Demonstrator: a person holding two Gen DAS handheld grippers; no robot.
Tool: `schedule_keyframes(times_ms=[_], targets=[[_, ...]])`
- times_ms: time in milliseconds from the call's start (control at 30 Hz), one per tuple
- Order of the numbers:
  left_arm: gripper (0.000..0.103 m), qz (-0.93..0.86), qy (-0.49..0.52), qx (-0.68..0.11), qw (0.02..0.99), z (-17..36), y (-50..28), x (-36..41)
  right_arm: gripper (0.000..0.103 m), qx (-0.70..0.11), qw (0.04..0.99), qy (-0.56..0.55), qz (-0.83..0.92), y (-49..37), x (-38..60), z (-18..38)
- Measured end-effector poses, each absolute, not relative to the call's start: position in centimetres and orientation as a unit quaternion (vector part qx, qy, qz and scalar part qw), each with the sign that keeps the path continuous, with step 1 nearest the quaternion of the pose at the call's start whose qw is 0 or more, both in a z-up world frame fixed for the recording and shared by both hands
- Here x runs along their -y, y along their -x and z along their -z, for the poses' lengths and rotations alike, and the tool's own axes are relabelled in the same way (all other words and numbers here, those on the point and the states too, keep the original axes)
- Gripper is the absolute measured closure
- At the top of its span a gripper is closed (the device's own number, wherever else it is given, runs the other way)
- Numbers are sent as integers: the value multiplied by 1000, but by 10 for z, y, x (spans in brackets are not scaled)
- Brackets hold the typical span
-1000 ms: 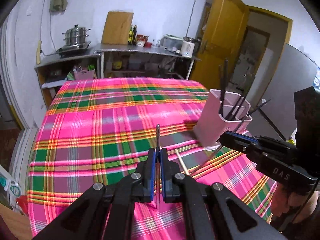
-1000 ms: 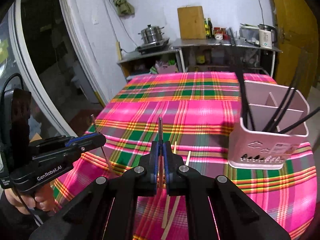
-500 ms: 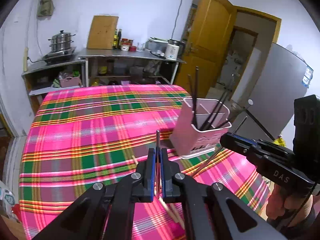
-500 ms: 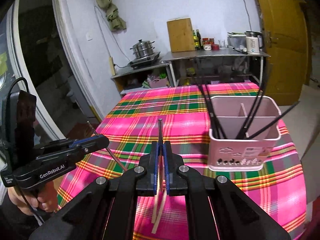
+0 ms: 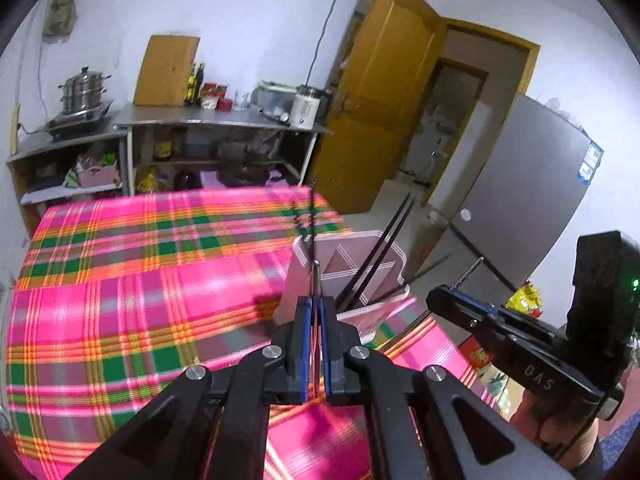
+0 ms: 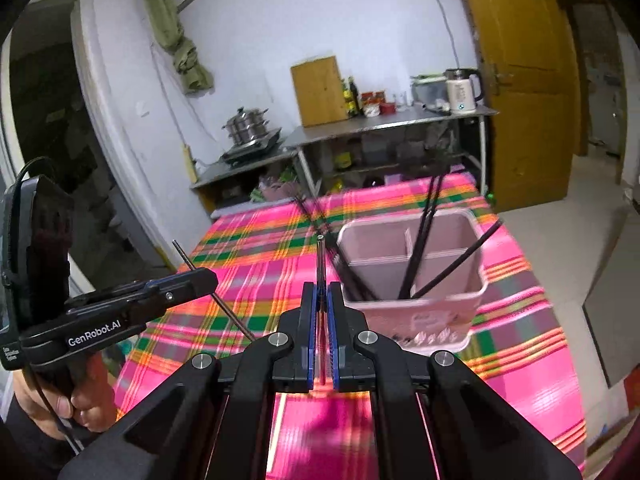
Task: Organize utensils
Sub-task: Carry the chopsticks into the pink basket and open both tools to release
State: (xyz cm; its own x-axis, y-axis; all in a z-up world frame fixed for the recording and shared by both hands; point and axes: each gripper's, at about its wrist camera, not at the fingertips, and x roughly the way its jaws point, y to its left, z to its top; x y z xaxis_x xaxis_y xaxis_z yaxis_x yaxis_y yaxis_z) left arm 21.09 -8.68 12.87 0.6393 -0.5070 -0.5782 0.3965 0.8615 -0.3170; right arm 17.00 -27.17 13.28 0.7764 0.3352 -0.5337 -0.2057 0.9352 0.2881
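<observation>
Left gripper (image 5: 315,307): jaws pressed together on a thin metal chopstick (image 5: 315,280), tip projecting forward past the blue finger pads (image 5: 305,320), aimed toward the near wall of the pink utensil holder (image 5: 352,256). Same gripper visible from the right wrist view (image 6: 200,278), held in a hand (image 6: 76,396) at left, above the table edge, with its chopstick (image 6: 224,304) crossing the clamp at a slant, upper end pointing up and left, lower end down and right. Right gripper (image 6: 322,294): jaws pinching a second metal chopstick (image 6: 320,260), rod upright along the finger axis, tip level with the rim of the utensil holder (image 6: 416,280), just left of it. Right gripper also visible from the left wrist view (image 5: 444,302), at right, well above the floor, with a short length of its rod (image 5: 468,274) sticking up and right. Utensil holder: standing upright on the pink, green and orange plaid tablecloth (image 6: 256,272), near the right edge of the table, divided inside by partitions, with several black chopsticks (image 6: 424,240) leaning in the compartments. Background: steel shelving unit (image 6: 384,128) against the white wall with a stacked steamer pot (image 6: 246,126), a wooden cutting board (image 6: 318,92), bottles and a white electric kettle (image 6: 462,90); yellow door (image 5: 384,96) standing open; grey refrigerator (image 5: 532,184) at right in the left wrist view.
</observation>
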Motion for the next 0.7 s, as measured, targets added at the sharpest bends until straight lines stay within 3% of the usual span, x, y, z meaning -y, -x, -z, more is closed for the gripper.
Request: schedule_keyframes(times_ms=[367,700], targets=[[99,264,101,-301,911,-170,-245,107,98,-256,952,-126,-114,-196,305,-169],[99,260,103,-312,908,-144,-275,122,98,-258,954,-113,-100,-225,306,-156]])
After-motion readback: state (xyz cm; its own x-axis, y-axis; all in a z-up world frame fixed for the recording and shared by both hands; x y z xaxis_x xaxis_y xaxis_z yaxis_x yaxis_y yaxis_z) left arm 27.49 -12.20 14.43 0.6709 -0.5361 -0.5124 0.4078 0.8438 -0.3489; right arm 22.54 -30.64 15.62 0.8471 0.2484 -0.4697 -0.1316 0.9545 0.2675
